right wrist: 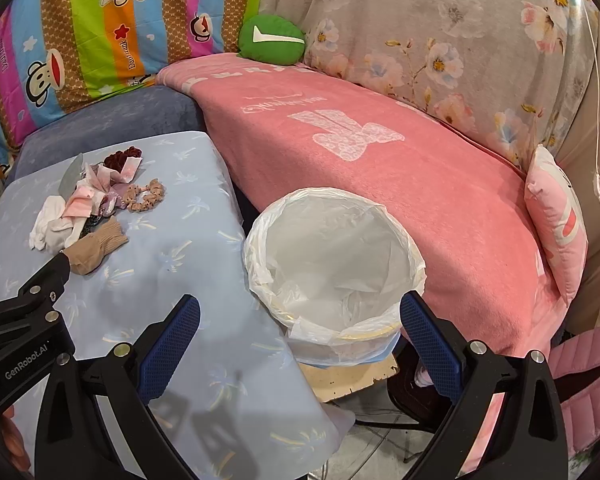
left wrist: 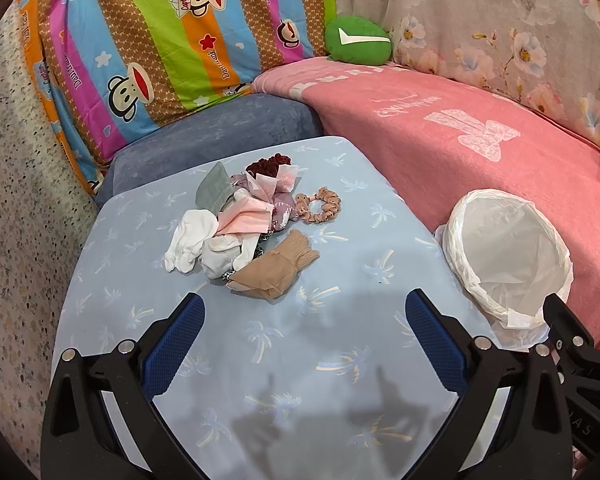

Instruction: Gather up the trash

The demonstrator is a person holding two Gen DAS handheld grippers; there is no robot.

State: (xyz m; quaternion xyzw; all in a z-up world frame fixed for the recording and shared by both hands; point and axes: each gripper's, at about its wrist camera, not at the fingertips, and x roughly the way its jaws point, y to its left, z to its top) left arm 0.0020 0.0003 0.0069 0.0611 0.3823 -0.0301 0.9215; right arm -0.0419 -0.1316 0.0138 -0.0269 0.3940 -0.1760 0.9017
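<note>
Hovering, left view: left gripper above the blue palm-print table, jaws spread wide, nothing between them.
Pile, left view: trash pile sits mid-table ahead of the gripper, clear of the fingers; white socks, tan stocking, pink paper, grey cloth, dark red scrunchie, beige scrunchie.
Bin, left view: white-lined bin off the table's right edge, beside the pink blanket; the liner looks empty.
Edge, left view: part of the right gripper at lower right.
Right view: right gripper jaws spread wide, holding nothing, framing the bin just ahead.
Pile, right view: pile far left on the table, well apart from the bin.
Left gripper, right view: black arm at left, its tip near the stocking; contact unclear.
Background: green cushion, striped monkey-print quilt.
</note>
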